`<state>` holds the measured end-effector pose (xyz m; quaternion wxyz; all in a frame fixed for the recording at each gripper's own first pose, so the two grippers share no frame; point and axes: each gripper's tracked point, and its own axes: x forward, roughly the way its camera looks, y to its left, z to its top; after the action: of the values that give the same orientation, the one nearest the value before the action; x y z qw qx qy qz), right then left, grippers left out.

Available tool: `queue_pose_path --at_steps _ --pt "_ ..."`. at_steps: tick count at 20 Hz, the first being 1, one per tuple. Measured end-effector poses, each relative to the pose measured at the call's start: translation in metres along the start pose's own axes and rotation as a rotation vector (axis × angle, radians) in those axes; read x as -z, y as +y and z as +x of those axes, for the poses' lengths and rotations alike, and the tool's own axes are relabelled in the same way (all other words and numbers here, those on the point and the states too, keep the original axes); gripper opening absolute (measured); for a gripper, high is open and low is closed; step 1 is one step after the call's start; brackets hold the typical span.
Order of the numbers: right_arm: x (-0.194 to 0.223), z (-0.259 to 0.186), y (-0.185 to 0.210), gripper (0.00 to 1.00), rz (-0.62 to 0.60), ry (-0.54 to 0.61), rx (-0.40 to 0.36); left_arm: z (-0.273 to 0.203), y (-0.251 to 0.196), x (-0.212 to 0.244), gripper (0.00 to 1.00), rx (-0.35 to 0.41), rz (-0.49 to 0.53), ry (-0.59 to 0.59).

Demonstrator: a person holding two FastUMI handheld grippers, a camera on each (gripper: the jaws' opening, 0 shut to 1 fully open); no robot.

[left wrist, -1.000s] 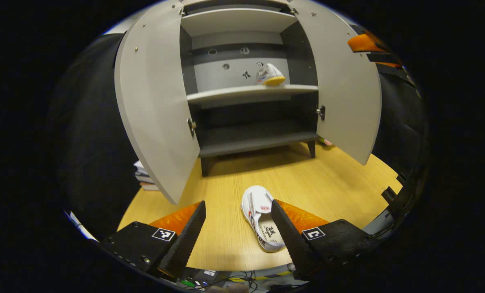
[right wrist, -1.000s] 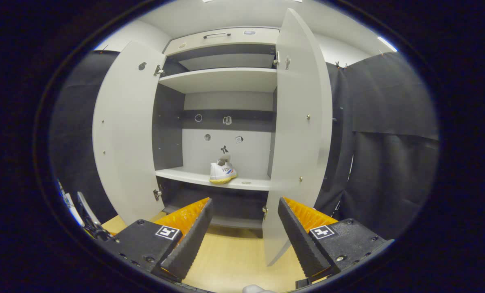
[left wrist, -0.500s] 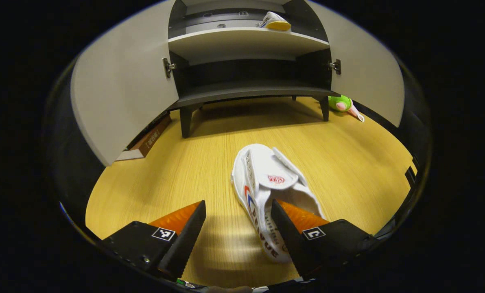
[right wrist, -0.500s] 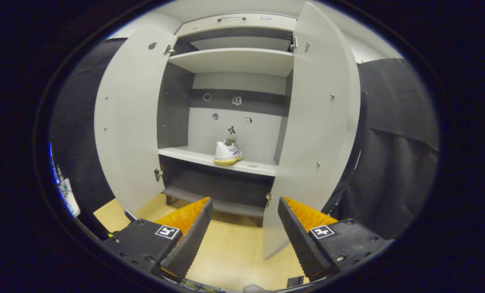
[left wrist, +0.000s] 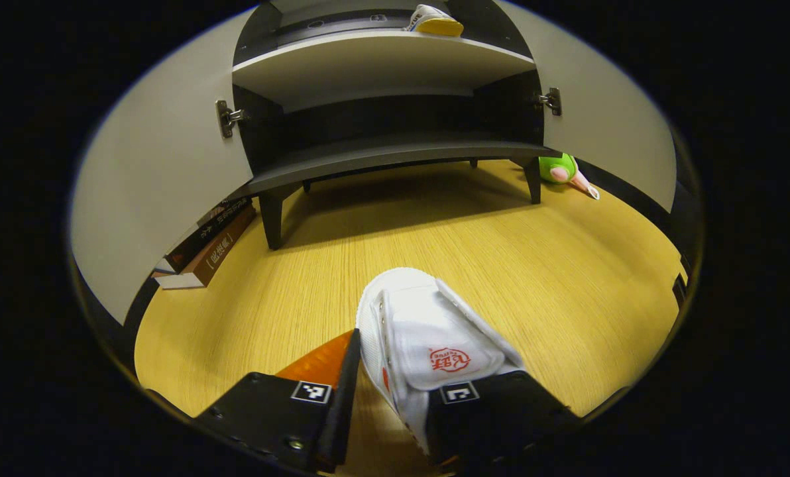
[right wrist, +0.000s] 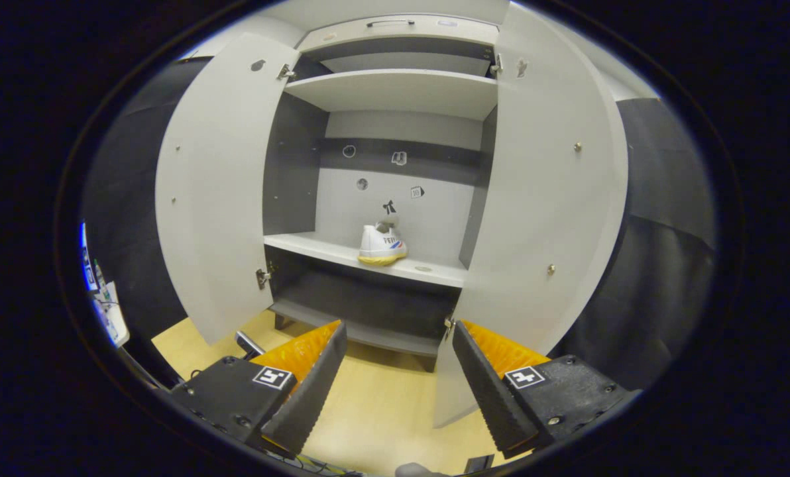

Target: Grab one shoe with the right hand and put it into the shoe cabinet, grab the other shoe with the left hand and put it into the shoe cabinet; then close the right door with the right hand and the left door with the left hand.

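Your left claw has closed in around the white shoe on the yellow floor (red logo, unreadable). Right claw is wide open, holding nothing; other shoe sits on the cabinet shelf.

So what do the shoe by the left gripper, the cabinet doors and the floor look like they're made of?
Shoe: white woven fabric, probably canvas, judging by its matte weave and stitched strap. Cabinet doors: smooth matte grey panels, likely laminated board, with metal hinges. Floor: light wood-grain surface with a slight sheen, wood or laminate.
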<state>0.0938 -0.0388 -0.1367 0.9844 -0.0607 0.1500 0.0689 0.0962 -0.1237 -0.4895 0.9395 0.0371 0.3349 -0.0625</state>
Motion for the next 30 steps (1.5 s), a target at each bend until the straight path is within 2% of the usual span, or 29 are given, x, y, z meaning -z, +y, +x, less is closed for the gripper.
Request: queue_pose_path --at_steps 2,3,5,12,18,21,25,30 --pt "-0.001 0.001 0.001 1.00 0.008 -0.005 -0.011 0.002 0.002 -0.005 0.18 0.013 -0.058 0.008" --pt "-0.002 0.003 0.001 1.00 0.010 -0.007 -0.015 -0.001 0.004 -0.003 0.17 0.004 -0.054 0.040" --pt "-0.005 0.004 0.003 1.00 0.017 -0.015 -0.025 -0.008 0.013 -0.015 0.13 -0.030 -0.039 0.027" --pt "-0.037 -0.001 0.010 1.00 0.059 -0.100 -0.059 -0.092 0.044 -0.111 0.12 -0.073 -0.120 -0.098" --pt "-0.060 -0.004 0.023 1.00 0.064 -0.178 -0.103 -0.147 0.090 -0.228 0.12 -0.135 -0.132 -0.248" --pt "-0.067 -0.002 0.031 0.99 0.063 -0.205 -0.137 -0.172 0.099 -0.283 0.12 -0.151 -0.142 -0.334" --pt "-0.068 0.006 0.039 0.98 0.049 -0.212 -0.183 -0.160 0.101 -0.350 0.12 -0.168 -0.128 -0.410" --pt "-0.065 0.011 0.043 0.99 0.063 -0.209 -0.221 -0.119 0.108 -0.428 0.12 -0.152 -0.142 -0.432"
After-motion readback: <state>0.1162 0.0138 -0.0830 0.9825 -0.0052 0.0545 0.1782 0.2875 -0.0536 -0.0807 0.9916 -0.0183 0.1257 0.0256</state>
